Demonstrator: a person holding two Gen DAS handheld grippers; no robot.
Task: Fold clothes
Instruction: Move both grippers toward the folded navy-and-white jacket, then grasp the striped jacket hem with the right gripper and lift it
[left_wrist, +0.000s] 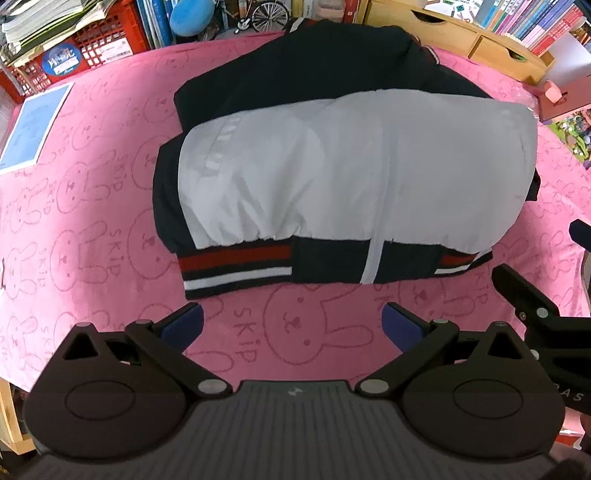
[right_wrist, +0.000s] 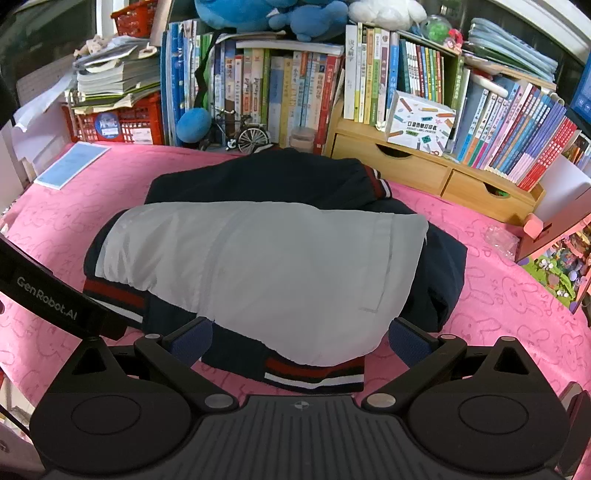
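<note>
Nearest in the left wrist view, the left gripper (left_wrist: 291, 325) hangs over the bare pink cloth (left_wrist: 92, 229) with its jaws spread wide and nothing between them. The right gripper (right_wrist: 300, 338) is just as wide apart and empty, its blue pads (right_wrist: 192, 345) at either side of the jacket's near hem without closing on it.

The jacket (left_wrist: 332, 166) lies in the middle of the table as a compact bundle: the pale grey lining panel (right_wrist: 258, 269) is on top, the dark navy shell shows around it, and the striped red-and-white band (left_wrist: 236, 267) runs along the near edge. A striped cuff (right_wrist: 380, 184) peeks out at the far right of the bundle.

The fold looks close to done — what seems left is squaring it up or making one last fold. To do that well, each gripper should take the near hem at a corner, biting through all layers so the slippery lining does not slide off the shell, then lift both sides together and lay them evenly.

Beyond the jacket a blue sheet of paper (right_wrist: 72, 164) rests on the cloth at far left. Wooden drawers (right_wrist: 424, 173) and rows of books (right_wrist: 280, 92) stand behind — well apart from the work.
</note>
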